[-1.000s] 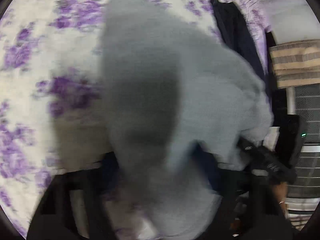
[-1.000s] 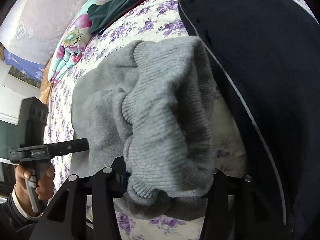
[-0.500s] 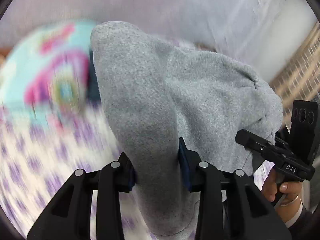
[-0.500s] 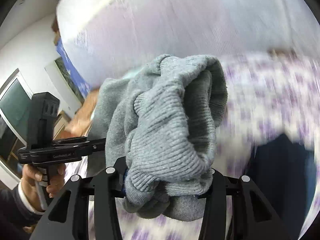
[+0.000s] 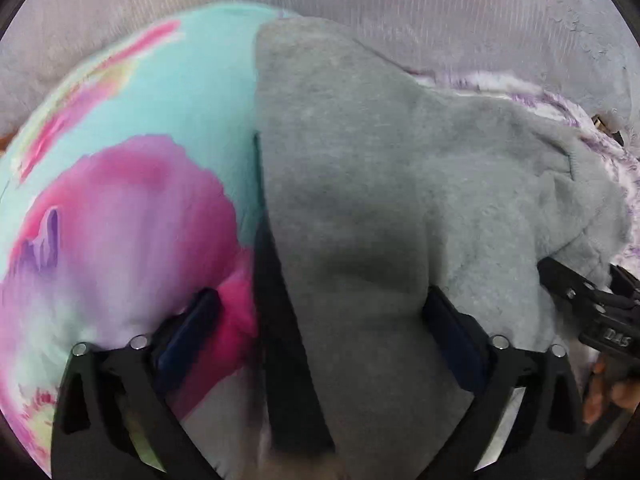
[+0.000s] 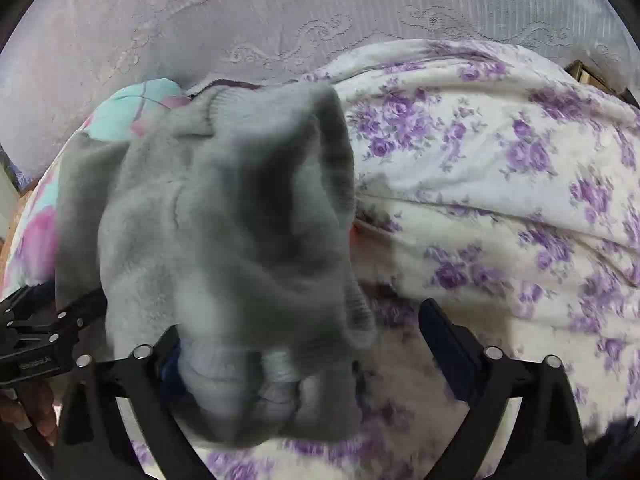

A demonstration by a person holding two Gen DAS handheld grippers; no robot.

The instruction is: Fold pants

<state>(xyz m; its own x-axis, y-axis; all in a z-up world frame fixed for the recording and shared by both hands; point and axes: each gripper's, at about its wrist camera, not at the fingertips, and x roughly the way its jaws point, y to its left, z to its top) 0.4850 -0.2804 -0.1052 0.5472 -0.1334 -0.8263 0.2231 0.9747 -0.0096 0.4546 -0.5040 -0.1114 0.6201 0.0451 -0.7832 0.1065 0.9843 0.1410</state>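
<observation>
The grey knit pants point(image 5: 380, 200) lie bunched on the turquoise-and-pink pillow point(image 5: 120, 160) and the bed. In the left wrist view they spread between the jaws of my left gripper point(image 5: 320, 320), which stand wide apart. In the right wrist view the pants point(image 6: 224, 240) drape blurred over the left finger of my right gripper point(image 6: 300, 340), whose jaws are also wide apart. Each gripper shows at the edge of the other's view: the right one point(image 5: 592, 312) and the left one point(image 6: 36, 344).
The bed has a white sheet with purple flowers point(image 6: 500, 200). A pale lace curtain point(image 6: 280, 20) hangs behind the bed. A dark garment strip point(image 5: 276, 340) lies under the pants by the pillow. Dark cloth point(image 6: 616, 440) shows at the lower right edge.
Both grippers swung the pants from above the sheet to the pillow end of the bed. Both grippers, shut on the pants half a second ago, have opened and let them drop.
</observation>
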